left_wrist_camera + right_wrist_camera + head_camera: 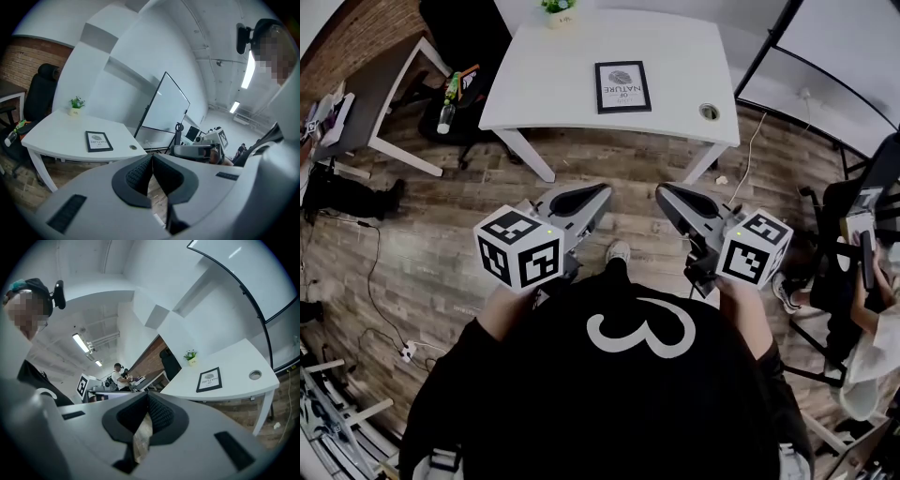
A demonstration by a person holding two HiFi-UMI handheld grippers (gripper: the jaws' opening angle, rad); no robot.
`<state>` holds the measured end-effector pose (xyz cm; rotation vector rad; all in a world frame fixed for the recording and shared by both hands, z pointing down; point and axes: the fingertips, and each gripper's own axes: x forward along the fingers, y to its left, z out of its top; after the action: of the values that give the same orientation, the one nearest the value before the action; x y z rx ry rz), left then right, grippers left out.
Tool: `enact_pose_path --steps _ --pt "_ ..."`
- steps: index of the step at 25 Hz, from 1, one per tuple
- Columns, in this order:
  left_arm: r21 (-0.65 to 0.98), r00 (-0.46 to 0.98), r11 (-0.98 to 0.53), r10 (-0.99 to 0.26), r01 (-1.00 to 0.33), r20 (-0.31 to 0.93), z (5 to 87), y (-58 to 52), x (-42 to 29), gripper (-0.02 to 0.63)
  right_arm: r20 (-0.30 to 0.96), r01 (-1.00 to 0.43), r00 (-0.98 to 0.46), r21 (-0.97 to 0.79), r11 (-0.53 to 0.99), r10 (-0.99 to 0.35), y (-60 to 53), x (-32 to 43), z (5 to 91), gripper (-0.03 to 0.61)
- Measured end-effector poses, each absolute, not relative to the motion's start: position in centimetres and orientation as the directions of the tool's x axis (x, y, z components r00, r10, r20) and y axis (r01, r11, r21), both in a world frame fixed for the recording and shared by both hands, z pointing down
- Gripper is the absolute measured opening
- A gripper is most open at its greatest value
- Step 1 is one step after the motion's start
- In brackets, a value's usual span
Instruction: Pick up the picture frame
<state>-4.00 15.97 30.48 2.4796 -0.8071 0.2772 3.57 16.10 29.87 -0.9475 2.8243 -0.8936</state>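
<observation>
The black picture frame (622,87) with a white print lies flat on the white table (544,75), well ahead of both grippers. It also shows in the left gripper view as the frame (98,141) and in the right gripper view as the frame (209,379). My left gripper (596,192) and right gripper (666,192) are held side by side over the wooden floor, short of the table's near edge. Both are shut with nothing between the pads. The left gripper's tips (151,157) and the right gripper's tips (147,396) meet at a point.
A small potted plant (558,9) stands at the table's far edge, and a round cable hole (709,112) lies right of the frame. A grey desk (370,89), a bottle (448,103) and a black chair (469,47) are at the left. A seated person (862,281) and a whiteboard (844,47) are at the right.
</observation>
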Motion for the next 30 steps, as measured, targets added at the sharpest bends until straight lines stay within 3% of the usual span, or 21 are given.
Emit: enact_pose_path --steps 30 --pt "0.433 0.851 -0.734 -0.414 -0.523 0.324 31.3 -2.4 -5.1 0.017 0.205 -0.659 -0.715 -0.516 0.547 -0.669 -2.4 3.2 30.7 0.025"
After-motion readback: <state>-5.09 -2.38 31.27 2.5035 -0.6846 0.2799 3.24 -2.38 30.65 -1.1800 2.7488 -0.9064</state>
